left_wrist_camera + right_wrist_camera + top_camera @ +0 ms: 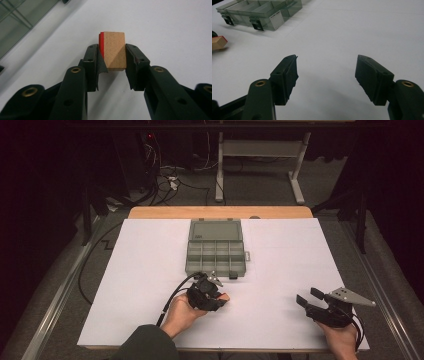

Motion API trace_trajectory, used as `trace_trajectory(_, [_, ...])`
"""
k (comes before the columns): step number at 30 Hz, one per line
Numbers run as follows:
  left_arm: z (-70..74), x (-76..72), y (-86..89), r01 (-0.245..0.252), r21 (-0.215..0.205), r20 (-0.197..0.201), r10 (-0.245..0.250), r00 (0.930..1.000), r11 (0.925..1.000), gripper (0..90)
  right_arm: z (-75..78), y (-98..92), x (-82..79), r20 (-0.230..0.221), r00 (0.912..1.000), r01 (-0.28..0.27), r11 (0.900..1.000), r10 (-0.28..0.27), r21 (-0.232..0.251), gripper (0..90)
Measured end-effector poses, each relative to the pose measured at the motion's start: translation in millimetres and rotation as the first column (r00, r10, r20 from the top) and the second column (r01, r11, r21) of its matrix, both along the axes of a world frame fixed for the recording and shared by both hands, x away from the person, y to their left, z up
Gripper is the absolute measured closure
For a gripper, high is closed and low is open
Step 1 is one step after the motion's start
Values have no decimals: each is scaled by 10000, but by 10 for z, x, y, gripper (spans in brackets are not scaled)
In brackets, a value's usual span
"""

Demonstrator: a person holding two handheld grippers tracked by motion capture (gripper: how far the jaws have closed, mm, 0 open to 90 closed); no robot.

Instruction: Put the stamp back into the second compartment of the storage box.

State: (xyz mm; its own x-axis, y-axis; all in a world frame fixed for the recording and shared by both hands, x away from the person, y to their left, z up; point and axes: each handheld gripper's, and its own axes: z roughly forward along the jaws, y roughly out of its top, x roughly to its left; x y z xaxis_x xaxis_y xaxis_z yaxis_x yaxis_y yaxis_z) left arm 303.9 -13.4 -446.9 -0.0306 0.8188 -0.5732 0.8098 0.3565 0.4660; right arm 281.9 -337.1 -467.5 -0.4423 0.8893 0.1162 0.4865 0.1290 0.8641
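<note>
Left gripper [113, 56], lower centre of the high view: jaws closed on a small wooden block [114, 50] with one red face, the pads pressing its two sides above the white desk [175, 30]. Right gripper [327, 72], lower right of the high view: jaws wide apart, holding nothing. A clear compartment box [216, 251], lid open, lies at the centre of the high view.
</note>
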Motion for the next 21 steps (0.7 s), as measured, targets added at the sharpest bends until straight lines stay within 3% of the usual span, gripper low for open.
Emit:
trace_trajectory(11, [90, 76, 109, -357, -282, 83, 360, 9993, 9990, 651, 1, 3, -3, 34, 10000, -16, 10000, 16, -39, 342])
trace_trajectory(12, [104, 80, 109, -608, -340, -39, 607, 9981, 9976, 651, 2, 4, -4, 43, 10000, -18, 10000, 18, -45, 343])
trace_trajectory(16, [137, 127, 144, -737, -317, 185, 744, 9971, 9968, 651, 1, 5, -3, 34, 10000, -13, 10000, 13, -50, 343])
trace_trajectory(17, [169, 134, 136, -987, -379, 27, 988, 9951, 9944, 651, 2, 5, -3, 38, 10000, -7, 10000, 7, -49, 343])
trace_trajectory(21, [229, 187, 163, -819, -414, 202, 828, 9964, 9958, 651, 3, 6, -6, 52, 10000, 0, 10000, 0, -51, 343])
